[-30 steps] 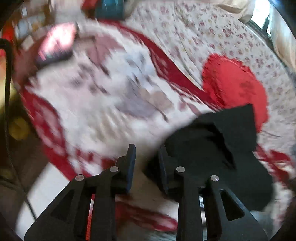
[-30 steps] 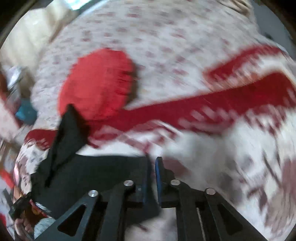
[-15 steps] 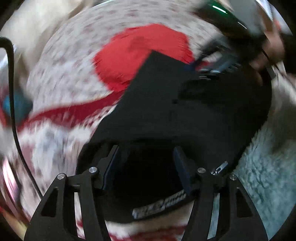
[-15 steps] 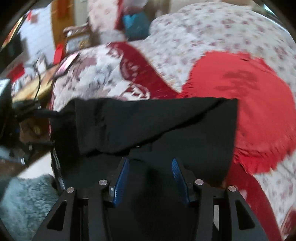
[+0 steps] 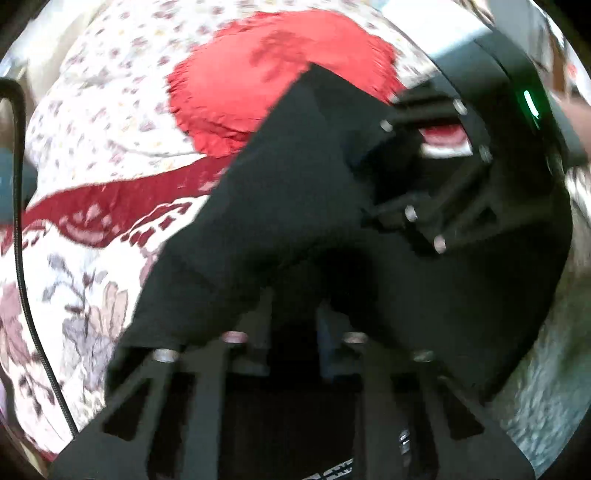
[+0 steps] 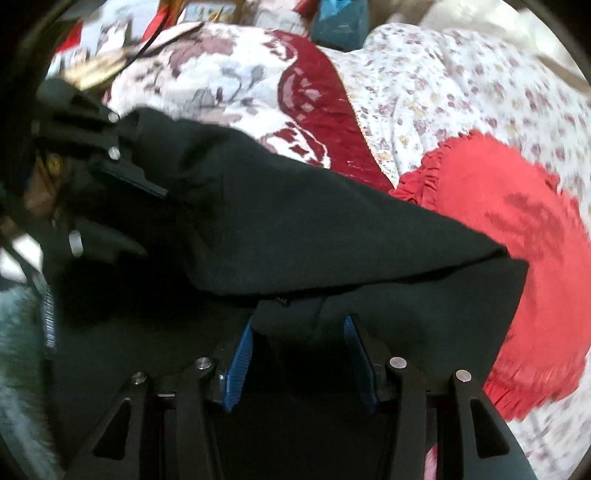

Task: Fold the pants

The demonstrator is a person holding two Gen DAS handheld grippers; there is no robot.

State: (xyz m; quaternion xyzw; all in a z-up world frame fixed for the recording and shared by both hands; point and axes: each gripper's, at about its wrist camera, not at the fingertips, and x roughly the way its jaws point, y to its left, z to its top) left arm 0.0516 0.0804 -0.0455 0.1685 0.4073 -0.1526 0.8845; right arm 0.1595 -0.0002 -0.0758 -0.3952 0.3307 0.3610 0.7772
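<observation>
The black pants (image 6: 314, 229) are found draped across the near part of the bed, one layer folded over another, with the far corner lying on a red frilled cushion (image 6: 524, 266). The cloth is judged soft, limp and light: it hangs in slack folds, holds no shape of its own, and is expected to sag wherever it is not supported. It appears matte and not slippery. A firm hold is best taken at a hem, seam or folded edge, where several layers can be pinched at once; a pinch in mid-panel would likely lift one layer only.

The right gripper (image 6: 299, 347) is seen with its blue-padded fingers (image 6: 240, 350) apart, a fold of the pants lying between them, unclamped. The left gripper (image 5: 291, 325) is largely buried in the black cloth; its fingers look close-set around a bunch of it, but whether they are clamped cannot be told, the view being blurred and dark.

The bed is covered by a floral sheet (image 6: 461, 92) and a red-bordered patterned blanket (image 6: 229, 77), both soft and wrinkled, so a folded edge may not lie crisp. A grey fluffy textile (image 5: 546, 387) is noted at the near side. Clutter, including a teal item (image 6: 340, 18), is noted beyond the bed. A black cable (image 5: 22, 258) runs along the left view's edge and could snag.
</observation>
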